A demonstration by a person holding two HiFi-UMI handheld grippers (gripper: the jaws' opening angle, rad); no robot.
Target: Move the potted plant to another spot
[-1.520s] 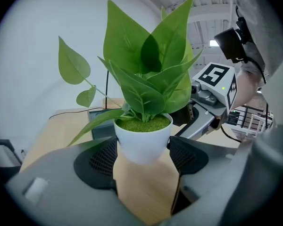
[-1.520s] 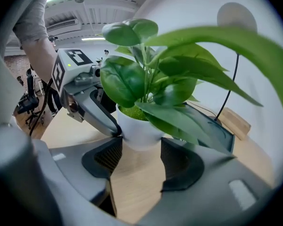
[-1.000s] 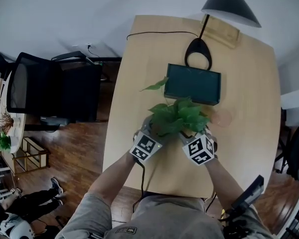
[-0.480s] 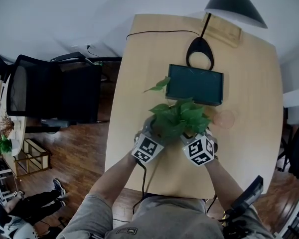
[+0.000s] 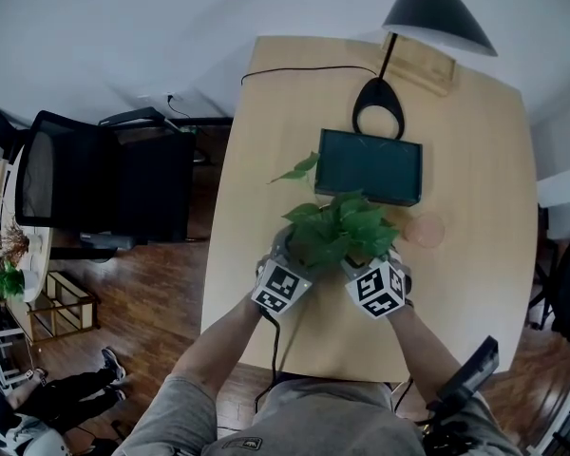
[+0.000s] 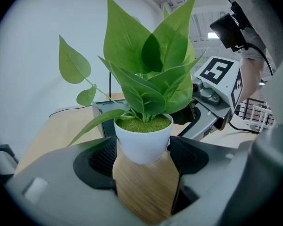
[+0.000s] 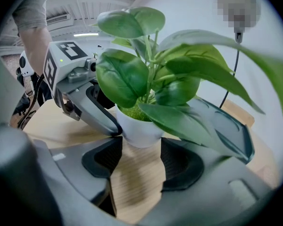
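The potted plant (image 5: 340,228), broad green leaves in a small white pot (image 6: 144,142), stands at the near middle of the wooden table (image 5: 475,283). My left gripper (image 5: 287,255) comes at it from the left. In the left gripper view its two dark pads (image 6: 104,158) press the pot's lower sides. My right gripper (image 5: 385,259) comes from the right, and its pad tips (image 7: 177,161) close against the pot (image 7: 140,131) near its base. One left gripper finger (image 7: 101,121) lies against the pot's left side. Leaves hide both sets of fingertips in the head view.
Just behind the plant lies a dark green rectangular tray (image 5: 369,165). Farther back are a black lamp base (image 5: 377,107), its shade (image 5: 439,9) overhead and a wooden block (image 5: 421,57). A round coaster (image 5: 425,229) sits right of the plant. A black chair (image 5: 95,174) stands left of the table.
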